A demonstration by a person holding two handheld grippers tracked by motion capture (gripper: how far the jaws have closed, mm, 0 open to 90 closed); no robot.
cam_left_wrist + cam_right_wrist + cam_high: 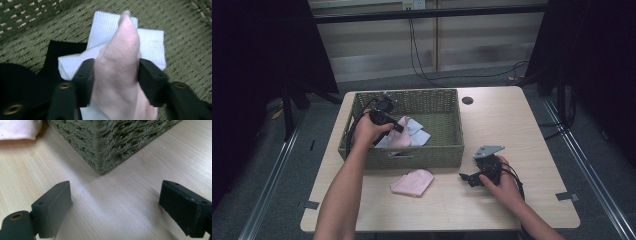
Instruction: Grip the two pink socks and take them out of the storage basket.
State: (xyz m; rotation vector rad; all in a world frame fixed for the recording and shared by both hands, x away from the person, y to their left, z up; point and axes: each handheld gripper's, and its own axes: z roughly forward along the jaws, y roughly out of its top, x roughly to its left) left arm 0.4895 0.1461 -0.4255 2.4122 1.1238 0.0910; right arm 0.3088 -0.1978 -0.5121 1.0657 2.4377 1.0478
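Inside the basket (pixel 447 150), the left gripper (pixel 115 72) has its jaws pinched on a pink sock (pixel 120 75), over white socks (pixel 150 45). It looks soft, light and floppy, best gripped mid-fold. The right gripper (pixel 115 207), jaws wide and empty, rests on the desk (pixel 120 202) beside the basket.

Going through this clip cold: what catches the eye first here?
The green basket at the table's far left, where the left gripper clamps a pink sock above a white sock and a black one on the basket floor. A second pink sock lies on the table just in front of the basket. The right gripper rests open on the bare wood beside the basket's corner.
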